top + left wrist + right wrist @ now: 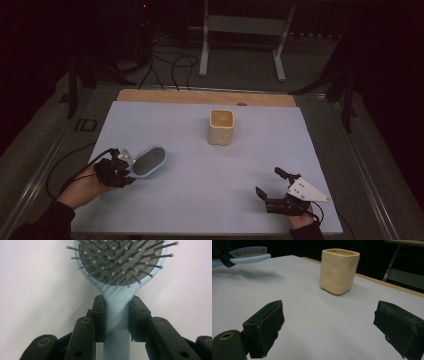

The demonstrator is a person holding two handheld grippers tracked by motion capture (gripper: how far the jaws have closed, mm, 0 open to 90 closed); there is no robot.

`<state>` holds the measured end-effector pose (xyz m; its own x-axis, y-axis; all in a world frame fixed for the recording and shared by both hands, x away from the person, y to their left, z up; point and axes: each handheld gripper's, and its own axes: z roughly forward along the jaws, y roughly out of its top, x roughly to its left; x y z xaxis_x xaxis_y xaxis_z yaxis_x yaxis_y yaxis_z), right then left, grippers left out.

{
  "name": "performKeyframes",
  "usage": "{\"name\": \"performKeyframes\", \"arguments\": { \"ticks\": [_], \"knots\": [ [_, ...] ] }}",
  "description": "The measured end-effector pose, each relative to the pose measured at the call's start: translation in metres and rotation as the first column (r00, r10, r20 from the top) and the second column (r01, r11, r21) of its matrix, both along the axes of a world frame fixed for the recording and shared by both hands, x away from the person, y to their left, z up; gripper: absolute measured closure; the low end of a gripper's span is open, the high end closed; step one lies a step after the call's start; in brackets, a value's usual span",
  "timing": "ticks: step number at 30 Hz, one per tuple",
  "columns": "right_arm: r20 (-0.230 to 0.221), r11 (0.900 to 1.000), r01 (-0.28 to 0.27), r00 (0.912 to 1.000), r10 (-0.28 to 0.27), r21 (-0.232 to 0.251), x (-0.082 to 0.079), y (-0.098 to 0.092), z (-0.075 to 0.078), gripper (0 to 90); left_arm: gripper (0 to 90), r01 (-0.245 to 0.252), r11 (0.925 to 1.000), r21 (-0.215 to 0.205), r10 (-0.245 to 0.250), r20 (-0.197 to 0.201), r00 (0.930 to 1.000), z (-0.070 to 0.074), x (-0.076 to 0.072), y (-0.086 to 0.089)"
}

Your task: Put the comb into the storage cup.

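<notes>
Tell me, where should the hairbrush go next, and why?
Probably toward the cream cup. The left gripper is shut on the blue hairbrush handle, bristles up, and the brush looks lifted off the table. The cup stands open-topped ahead and to its right, and the right gripper waits open.

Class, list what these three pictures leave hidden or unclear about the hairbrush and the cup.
- Hairbrush: the left gripper view's top edge cuts off its head; the left tongs cover the handle's sides.
- Cup: contents hidden; the interior looks dim in the high view, and the rim blocks it in the right gripper view.
- Hairbrush handle end: cut off by the right gripper view's left edge.
</notes>
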<state>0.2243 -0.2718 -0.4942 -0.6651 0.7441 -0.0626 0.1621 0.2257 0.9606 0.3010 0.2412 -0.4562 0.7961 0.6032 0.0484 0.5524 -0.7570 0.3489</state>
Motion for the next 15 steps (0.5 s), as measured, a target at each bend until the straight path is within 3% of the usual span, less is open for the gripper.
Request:
{"name": "performKeyframes", "arguments": {
  "ticks": [2, 4, 10, 15],
  "knots": [
    [0.0, 1.0, 0.001, 1.0, -0.001, 0.001, 0.0, 0.0, 0.0, 8.7, 69.9, 0.0, 1.0, 0.0, 0.0, 0.0, 1.0, 0.0, 0.0, 0.0],
    [0.0, 1.0, 0.001, 1.0, -0.001, 0.001, 0.0, 0.0, 0.0, 8.7, 69.9, 0.006, 0.9995, -0.031, -0.005, 0.008, 0.9999, 0.002, 0.002, -0.004],
    [-0.001, 1.0, 0.001, 1.0, -0.001, 0.002, 0.0, -0.001, 0.0, 8.7, 69.9, 0.024, 0.9975, -0.066, -0.02, 0.072, 0.9972, 0.006, 0.002, -0.018],
    [0.0, 1.0, 0.001, 1.0, -0.001, 0.001, 0.0, -0.001, 0.0, 8.7, 69.9, 0.036, 0.9939, -0.105, -0.029, 0.071, 0.9971, 0.008, 0.005, -0.025]
  ]
}}
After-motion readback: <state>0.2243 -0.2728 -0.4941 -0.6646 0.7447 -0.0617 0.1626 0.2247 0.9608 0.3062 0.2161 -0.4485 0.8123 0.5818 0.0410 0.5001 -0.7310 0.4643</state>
